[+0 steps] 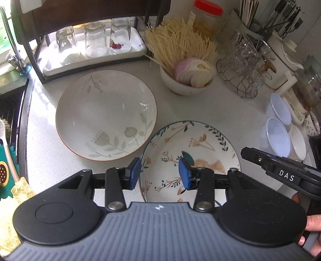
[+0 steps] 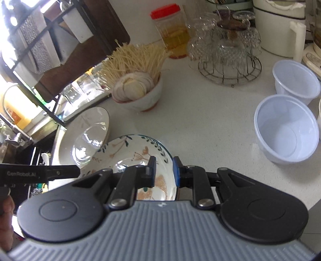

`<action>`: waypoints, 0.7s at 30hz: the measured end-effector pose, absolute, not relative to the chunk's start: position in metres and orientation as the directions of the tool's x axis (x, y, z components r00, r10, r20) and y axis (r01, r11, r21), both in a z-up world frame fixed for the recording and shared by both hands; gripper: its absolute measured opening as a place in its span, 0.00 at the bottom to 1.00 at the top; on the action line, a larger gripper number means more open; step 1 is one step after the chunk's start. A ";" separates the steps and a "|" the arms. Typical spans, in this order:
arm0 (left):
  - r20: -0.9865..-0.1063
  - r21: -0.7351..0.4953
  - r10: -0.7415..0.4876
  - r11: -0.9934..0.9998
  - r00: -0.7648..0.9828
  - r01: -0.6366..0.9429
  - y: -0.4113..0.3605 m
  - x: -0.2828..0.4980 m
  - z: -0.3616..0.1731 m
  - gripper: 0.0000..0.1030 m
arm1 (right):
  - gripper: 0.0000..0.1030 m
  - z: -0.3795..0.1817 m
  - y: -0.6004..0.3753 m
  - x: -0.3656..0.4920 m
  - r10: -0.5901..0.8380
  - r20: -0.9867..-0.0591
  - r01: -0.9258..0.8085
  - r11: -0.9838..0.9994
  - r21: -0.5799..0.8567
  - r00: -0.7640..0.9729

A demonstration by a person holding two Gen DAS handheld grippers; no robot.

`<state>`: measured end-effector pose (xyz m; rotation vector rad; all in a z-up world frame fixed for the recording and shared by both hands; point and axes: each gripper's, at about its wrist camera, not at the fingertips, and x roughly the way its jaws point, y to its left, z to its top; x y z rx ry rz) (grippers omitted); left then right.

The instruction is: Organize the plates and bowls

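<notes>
Left gripper [image 1: 158,172], nearest the left wrist camera: blue pads parted about halfway, nothing pressed between them. Its pads hang above the near-left rim of the patterned plate [image 1: 200,148], one pad over the rim edge, the other over the plate's inside; whether either touches the plate I cannot tell.

Right gripper [image 2: 164,170]: jaws nearly closed, one pad inside and one outside the right rim of the patterned plate [image 2: 128,152]. The pads appear to pinch that rim, and the plate sits tilted in the right wrist view.

Patterned plate: white with a dark green rim line and orange and teal floral print, on the white counter [image 1: 50,160], taken as landmark for all items below.

Large bowl [image 1: 106,114]: pale, with grey-green leaf print and a reddish rim edge, just beside the plate to its far left, rims close or touching; upright and empty.

Small bowl [image 1: 186,80]: beyond the plate, holding sliced onion and a sheaf of dry noodles [image 1: 176,44].

Red-lidded jar [image 1: 206,18]: behind the noodles, further from the plate.

Wire stand of glass cups [image 1: 240,66]: beyond the plate to the right.

Two translucent plastic tubs [image 2: 286,128]: right of the plate, well apart from it, both empty.

Tray with three upturned glasses [image 1: 94,42]: beyond the large bowl, under a dark rack.

Fingers of a person [image 1: 310,222]: at the left gripper's right edge.
</notes>
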<state>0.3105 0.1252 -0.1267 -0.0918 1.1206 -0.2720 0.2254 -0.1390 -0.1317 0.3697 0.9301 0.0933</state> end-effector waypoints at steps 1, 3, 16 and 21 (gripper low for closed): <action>-0.871 -0.208 -0.262 0.963 0.415 0.171 0.125 0.309 -0.123 0.46 | 0.21 -0.128 -0.139 0.225 0.242 -0.759 0.074 0.932 0.355 0.604; -0.859 -0.204 -0.263 0.963 0.439 0.177 0.125 0.306 -0.112 0.46 | 0.21 -0.118 -0.139 0.225 0.250 -0.745 0.058 0.931 0.360 0.618; -0.781 -0.203 -0.284 0.958 0.556 0.203 0.127 0.282 -0.053 0.46 | 0.21 -0.052 -0.147 0.210 0.285 -0.645 -0.022 0.923 0.384 0.708; -0.770 -0.209 -0.289 0.957 0.569 0.202 0.127 0.273 -0.043 0.46 | 0.21 -0.044 -0.148 0.200 0.298 -0.639 -0.044 0.923 0.381 0.709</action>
